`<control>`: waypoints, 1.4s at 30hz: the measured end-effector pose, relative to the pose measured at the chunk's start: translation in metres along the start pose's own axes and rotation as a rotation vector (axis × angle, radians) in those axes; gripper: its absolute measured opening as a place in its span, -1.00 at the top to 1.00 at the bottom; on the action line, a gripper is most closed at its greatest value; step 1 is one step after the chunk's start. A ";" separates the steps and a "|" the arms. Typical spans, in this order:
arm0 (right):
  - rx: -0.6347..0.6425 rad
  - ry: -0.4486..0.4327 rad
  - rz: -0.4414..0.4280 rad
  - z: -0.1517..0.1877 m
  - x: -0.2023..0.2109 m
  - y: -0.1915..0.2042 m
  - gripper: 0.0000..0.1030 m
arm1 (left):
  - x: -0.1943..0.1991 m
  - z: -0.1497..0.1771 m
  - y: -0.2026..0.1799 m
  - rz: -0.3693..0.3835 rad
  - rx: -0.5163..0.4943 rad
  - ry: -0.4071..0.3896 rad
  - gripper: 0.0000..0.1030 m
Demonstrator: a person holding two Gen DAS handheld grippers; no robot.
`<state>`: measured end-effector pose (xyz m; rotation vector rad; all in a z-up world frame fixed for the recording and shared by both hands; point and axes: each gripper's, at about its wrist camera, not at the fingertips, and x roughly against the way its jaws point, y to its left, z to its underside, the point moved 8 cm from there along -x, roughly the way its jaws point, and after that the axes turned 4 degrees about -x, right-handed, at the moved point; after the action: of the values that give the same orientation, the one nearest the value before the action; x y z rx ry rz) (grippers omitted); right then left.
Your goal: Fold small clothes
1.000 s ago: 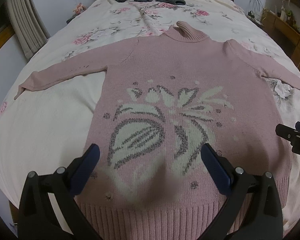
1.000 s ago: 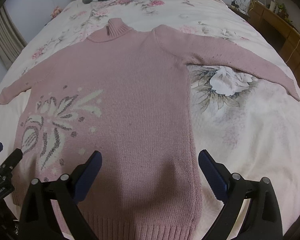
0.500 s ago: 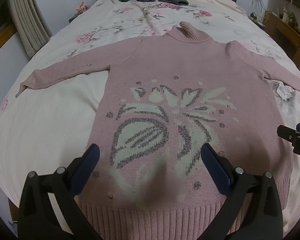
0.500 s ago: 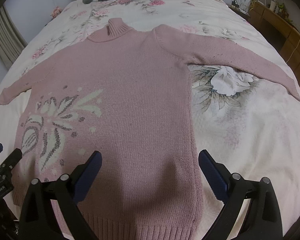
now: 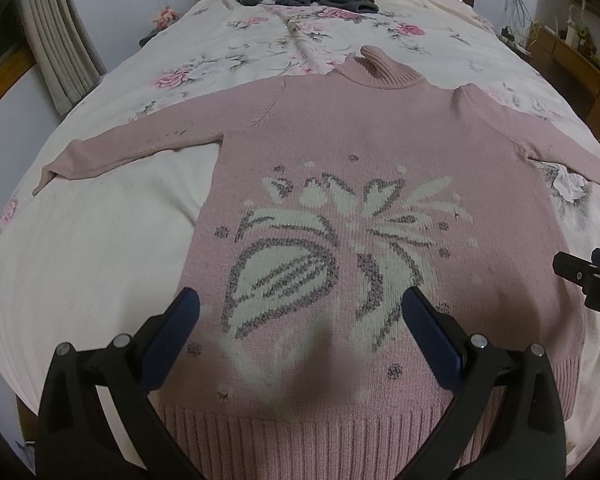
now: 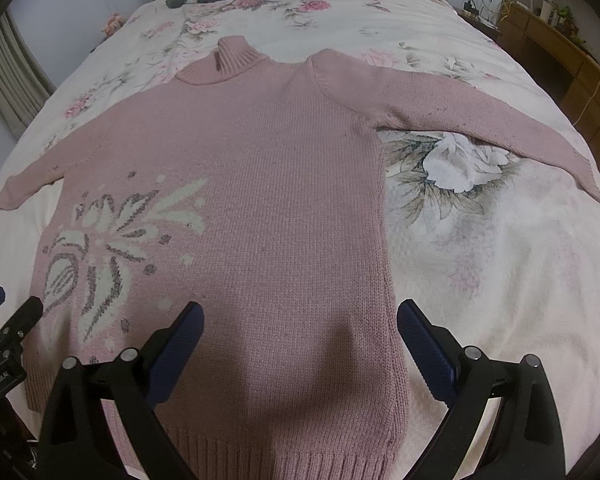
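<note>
Pink sweater (image 5: 380, 184) flat on bed (image 5: 100, 260), face up, sleeves spread; unchanged over last second. Left gripper (image 5: 300, 320) and right gripper (image 6: 300, 324) crept slightly forward above hem, fingers wide, empty. Judgement: folding not begun; approach phase

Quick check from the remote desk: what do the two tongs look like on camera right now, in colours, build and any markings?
Both look alike. The left tongs have black angular plastic arms with round silver screws and dark blue ribbed pads. The right tongs are built the same, with blue pads. At the right wrist view's left edge, the left tongs' body shows small white lettering, too small to read. No cables, hands or sleeves show.
</note>
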<state>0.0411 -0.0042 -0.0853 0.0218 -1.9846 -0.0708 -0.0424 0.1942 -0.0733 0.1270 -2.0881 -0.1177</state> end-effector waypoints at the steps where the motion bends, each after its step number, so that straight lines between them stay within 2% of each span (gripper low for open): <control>1: 0.000 0.000 -0.001 0.000 0.000 0.000 -0.89 | 0.000 0.000 0.000 0.000 0.000 -0.001 -0.94; 14: -0.002 -0.003 -0.005 -0.001 0.001 0.000 -0.89 | 0.001 -0.002 0.000 -0.008 0.001 -0.004 -0.94; 19: -0.009 -0.011 -0.014 -0.006 0.002 -0.007 -0.89 | -0.002 -0.008 -0.007 0.012 0.002 -0.003 -0.94; 22: -0.046 -0.022 -0.072 -0.018 0.004 -0.025 -0.89 | -0.010 -0.025 -0.021 0.033 -0.017 -0.011 -0.94; 24: -0.118 -0.015 -0.109 -0.032 0.005 -0.055 -0.89 | -0.016 -0.044 -0.037 0.041 -0.047 -0.026 -0.94; 26: -0.188 -0.020 -0.100 -0.047 0.004 -0.091 -0.89 | -0.019 -0.062 -0.052 0.056 -0.065 -0.043 -0.94; 34: -0.429 -0.013 0.052 -0.119 -0.006 -0.283 -0.88 | -0.037 -0.148 -0.129 0.128 -0.092 -0.101 -0.94; 37: -0.536 0.015 0.105 -0.131 -0.017 -0.351 -0.87 | -0.048 -0.163 -0.150 0.149 -0.088 -0.092 -0.94; 42: -0.684 0.043 0.123 -0.135 -0.034 -0.430 -0.80 | -0.069 -0.173 -0.168 0.153 -0.072 -0.067 -0.94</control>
<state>0.1707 -0.4370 -0.0877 -0.5341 -1.8236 -0.6563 0.1488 0.0318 -0.0697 -0.0819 -2.1486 -0.1055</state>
